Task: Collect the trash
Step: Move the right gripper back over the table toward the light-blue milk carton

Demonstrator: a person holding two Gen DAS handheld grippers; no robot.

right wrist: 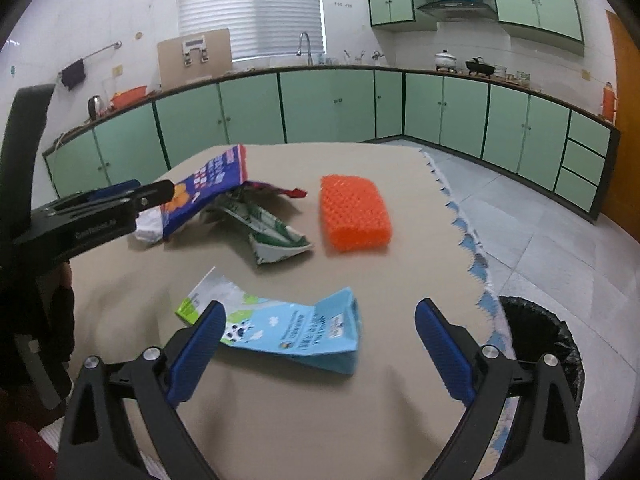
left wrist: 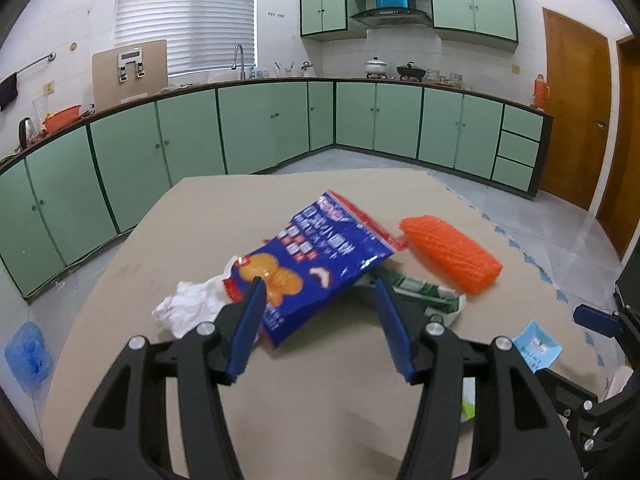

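My left gripper [left wrist: 320, 284] is open, its jaws standing either side of the near end of a blue snack bag [left wrist: 316, 260], which lies tilted on the table. A crumpled white tissue [left wrist: 188, 304] sits to its left, a green and white wrapper [left wrist: 424, 296] under and right of it. An orange foam net [left wrist: 452, 254] lies further right. My right gripper [right wrist: 320, 316] is open, just above a flattened light blue milk carton [right wrist: 296, 332]. The right wrist view also shows the snack bag [right wrist: 204, 188], the green wrapper [right wrist: 272, 232], the foam net [right wrist: 354, 212] and the left gripper [right wrist: 154, 196].
The table [left wrist: 320, 400] has a beige cloth with a scalloped blue edge [right wrist: 468, 248]. A bin with a black liner [right wrist: 548, 340] stands on the floor at the table's right. Green kitchen cabinets [left wrist: 256, 124] line the walls behind. A blue plastic bag [left wrist: 28, 352] lies on the floor, left.
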